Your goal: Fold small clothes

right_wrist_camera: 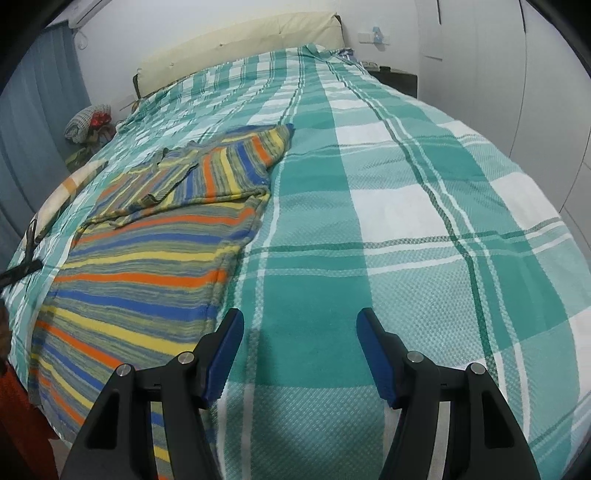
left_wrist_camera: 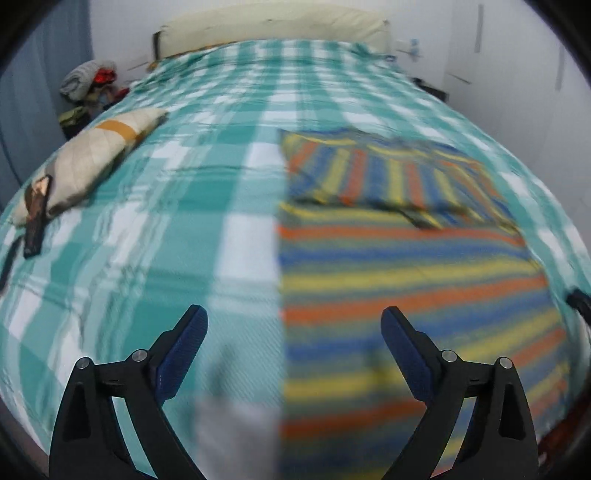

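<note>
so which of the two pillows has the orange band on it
The small pillow lying on the bed's left side; the long cream pillow at the head of the bed is plain.

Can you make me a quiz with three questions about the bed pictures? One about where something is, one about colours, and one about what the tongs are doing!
1. Where does the striped top lie?
A. On the checked bedspread
B. On the floor
C. On the headboard

2. Which colours are the stripes on the top?
A. Pink and black
B. Orange, yellow and blue
C. Only white

3. What are the right tongs doing?
A. Squeezing the pillow
B. Pinching the top
C. Standing open with nothing between them

Answers:
1 A: the striped top is spread flat on the green and white bedspread.
2 B: orange, yellow and blue bands run across it.
3 C: the right tongs are apart, with only bedspread showing in the gap.
</note>
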{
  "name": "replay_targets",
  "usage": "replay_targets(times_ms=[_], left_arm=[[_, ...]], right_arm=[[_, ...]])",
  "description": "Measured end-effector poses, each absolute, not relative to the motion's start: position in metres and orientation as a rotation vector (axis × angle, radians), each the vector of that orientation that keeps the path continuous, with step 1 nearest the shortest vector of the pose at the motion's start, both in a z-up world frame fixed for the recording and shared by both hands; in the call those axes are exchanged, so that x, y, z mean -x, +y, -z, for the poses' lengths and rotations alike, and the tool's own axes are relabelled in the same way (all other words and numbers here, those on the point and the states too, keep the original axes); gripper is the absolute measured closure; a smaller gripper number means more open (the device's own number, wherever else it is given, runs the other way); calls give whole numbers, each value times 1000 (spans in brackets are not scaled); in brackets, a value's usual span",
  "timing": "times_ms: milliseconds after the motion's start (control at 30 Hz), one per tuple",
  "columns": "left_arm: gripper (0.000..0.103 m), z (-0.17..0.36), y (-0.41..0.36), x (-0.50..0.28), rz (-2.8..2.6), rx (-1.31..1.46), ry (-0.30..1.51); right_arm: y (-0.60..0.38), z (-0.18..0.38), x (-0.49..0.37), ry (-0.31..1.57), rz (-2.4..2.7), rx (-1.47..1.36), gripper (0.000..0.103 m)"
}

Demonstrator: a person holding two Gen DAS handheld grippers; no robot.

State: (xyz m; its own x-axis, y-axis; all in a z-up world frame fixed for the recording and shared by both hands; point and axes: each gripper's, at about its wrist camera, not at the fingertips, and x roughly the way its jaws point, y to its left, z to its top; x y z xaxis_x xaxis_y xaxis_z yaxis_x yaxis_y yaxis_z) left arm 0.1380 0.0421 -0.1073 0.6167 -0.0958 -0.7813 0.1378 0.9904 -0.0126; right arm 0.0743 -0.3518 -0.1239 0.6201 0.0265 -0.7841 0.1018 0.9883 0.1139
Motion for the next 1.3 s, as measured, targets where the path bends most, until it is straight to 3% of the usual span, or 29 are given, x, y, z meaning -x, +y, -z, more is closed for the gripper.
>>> replay_targets(times_ms=[233,333,733,867,1067,1300], left_arm=[[7,148,7,-83,202,-163,943],[3,161,8,-75,184,-161,940],[2,141,32,-72,155,-37,865],[1,167,31,-78,146,-76,919],[0,173,31,-79,147,-62,914],[0,176,30,-81,153,-70,927]], right_arm=[[-321,111,-57,886,6,-55,39],[-303,110,-46,876,-20,8,33],[-290,117,-34,857,-2,78,29],[-280,134,-38,885,-17,93,22],[-287,162,-42,911,-9,65,1],[-289,168,-42,907,-17,41,0]])
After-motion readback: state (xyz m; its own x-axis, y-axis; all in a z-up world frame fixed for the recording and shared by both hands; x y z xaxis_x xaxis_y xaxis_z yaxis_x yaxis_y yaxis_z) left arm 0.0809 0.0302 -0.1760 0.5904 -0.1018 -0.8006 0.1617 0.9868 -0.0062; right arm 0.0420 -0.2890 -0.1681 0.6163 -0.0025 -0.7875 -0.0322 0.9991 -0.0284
